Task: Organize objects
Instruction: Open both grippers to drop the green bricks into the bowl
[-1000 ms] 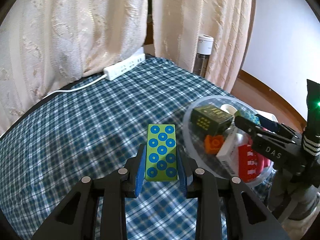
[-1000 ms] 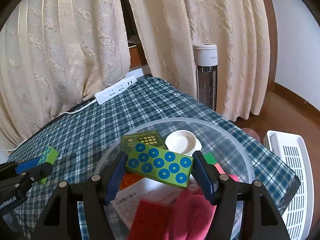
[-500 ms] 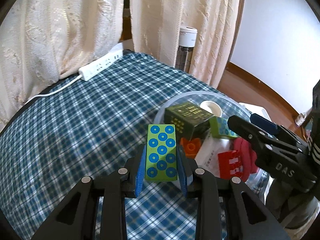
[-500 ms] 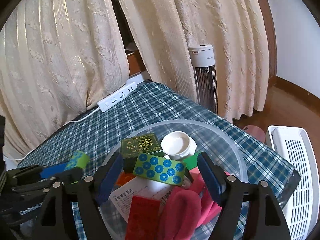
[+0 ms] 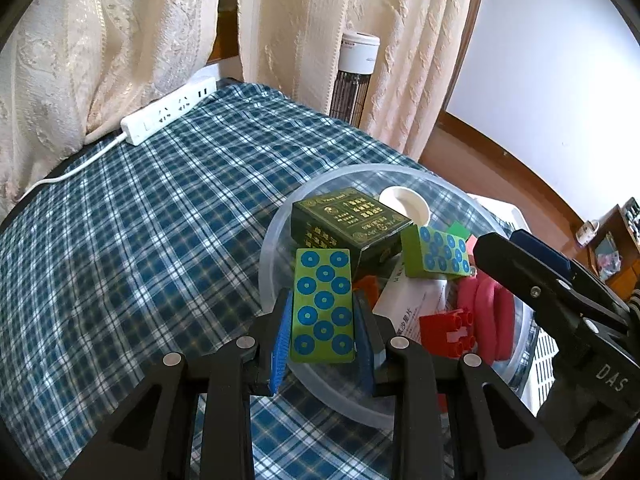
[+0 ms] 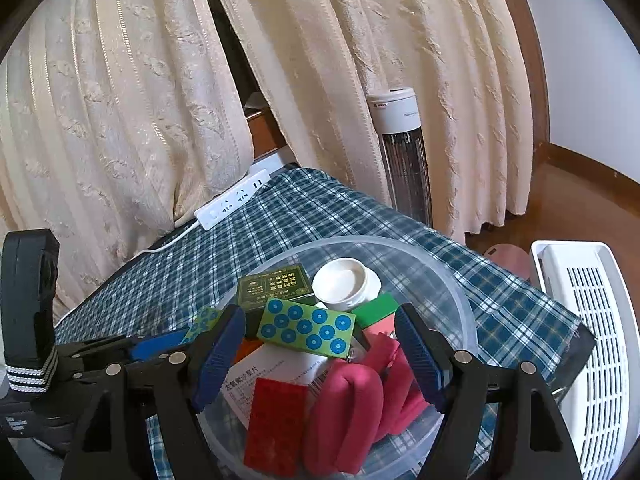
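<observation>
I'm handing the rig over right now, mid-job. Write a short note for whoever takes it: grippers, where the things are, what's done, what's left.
Left gripper: shut on a green dotted block, held over the near rim of the clear bowl.
Right gripper: open, its jaws have just been opening; nothing is pressed between them, above the bowl's contents.
Done: a second green dotted block lies loose in the bowl on the pile, beside the dark green box and white cup; red bricks, pink pieces and a white packet are in too.
Left: drop the left block in. The plaid tablecloth shows only a power strip.
</observation>
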